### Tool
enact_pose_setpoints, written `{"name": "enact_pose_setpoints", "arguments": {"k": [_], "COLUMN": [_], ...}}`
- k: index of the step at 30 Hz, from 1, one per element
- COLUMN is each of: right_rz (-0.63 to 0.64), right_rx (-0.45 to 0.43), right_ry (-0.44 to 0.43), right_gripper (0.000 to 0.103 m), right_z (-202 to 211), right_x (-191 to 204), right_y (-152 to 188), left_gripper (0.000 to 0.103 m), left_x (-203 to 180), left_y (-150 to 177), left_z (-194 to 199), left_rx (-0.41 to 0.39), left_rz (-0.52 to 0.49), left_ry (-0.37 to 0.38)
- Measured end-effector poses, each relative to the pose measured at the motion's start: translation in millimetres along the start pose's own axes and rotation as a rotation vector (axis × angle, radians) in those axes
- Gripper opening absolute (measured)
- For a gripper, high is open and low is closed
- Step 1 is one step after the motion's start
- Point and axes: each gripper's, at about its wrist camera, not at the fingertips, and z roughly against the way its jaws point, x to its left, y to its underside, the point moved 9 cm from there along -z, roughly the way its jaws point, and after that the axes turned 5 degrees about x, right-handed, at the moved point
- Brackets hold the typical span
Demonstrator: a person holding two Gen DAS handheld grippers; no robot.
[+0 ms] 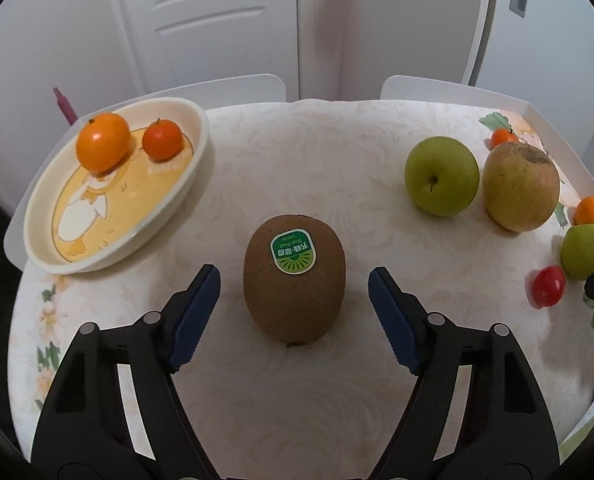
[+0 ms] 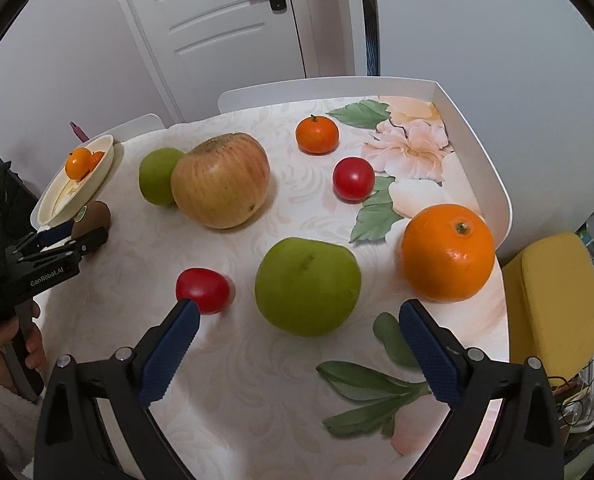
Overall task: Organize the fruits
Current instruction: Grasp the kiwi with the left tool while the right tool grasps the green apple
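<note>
A brown kiwi (image 1: 294, 280) with a green sticker lies on the tablecloth between the fingers of my left gripper (image 1: 295, 271). A gap shows on both sides, so that gripper is open. My right gripper (image 2: 299, 306) is open too, its blue pads either side of a small green apple (image 2: 308, 286); a red tomato (image 2: 203, 290) sits at its left fingertip. The cream duck plate (image 1: 201, 152) at the far left holds two oranges (image 1: 103, 142). A large orange (image 2: 448, 252), a tangerine (image 2: 317, 134), a second tomato (image 2: 353, 178), a big yellowish apple (image 2: 221, 180) and another green apple (image 2: 159, 176) lie loose.
A white raised rim (image 2: 477, 152) borders the table's right side. A yellow cushioned seat (image 2: 553, 304) stands beyond it. White chair backs and closed doors are behind the table. A person's hand (image 2: 29, 344) in a fluffy sleeve holds the left gripper.
</note>
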Motion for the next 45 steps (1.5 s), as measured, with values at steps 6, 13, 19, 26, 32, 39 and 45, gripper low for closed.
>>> {"name": "enact_pose_setpoints", "arguments": {"k": [6,13,19,26,32,39,45], "right_rz": [-0.008,-0.018,-0.036,-0.058,-0.059,-0.047,-0.006], "right_rx": [-0.007,-0.005,0.001,0.003,0.001,-0.019,-0.047], "right_ry": [-0.006,-0.009,-0.013,-0.005,0.004,0.016,0.008], "right_gripper": [0.096,0.086,0.077,0.068,0.062,0.05,0.05], "right_z": [-4,-9,-13,-18,-21,-18,-3], "right_x": [2,4,4,0,-1,-4,5], "right_y": [-3,-4,-5,-7,-8,-11,-16], "left_gripper": [0.062,0.051,0.05,0.05,0.05,0.05,0.05], "left_x": [1,0,-1,-4,-6,-9,-3], "left_y": [2,2,6,15,20,26,25], "left_z": [-6,-4,0,6,9,16,31], "left_rx": [0.018,0.017,0.022,0.029,0.031,0.03,0.013], "left_rz": [0.004,-0.006,-0.017,-0.022,-0.02,-0.017,0.001], "left_ry": [0.015,0.031,0.034,0.037,0.04,0.048,0.045]}}
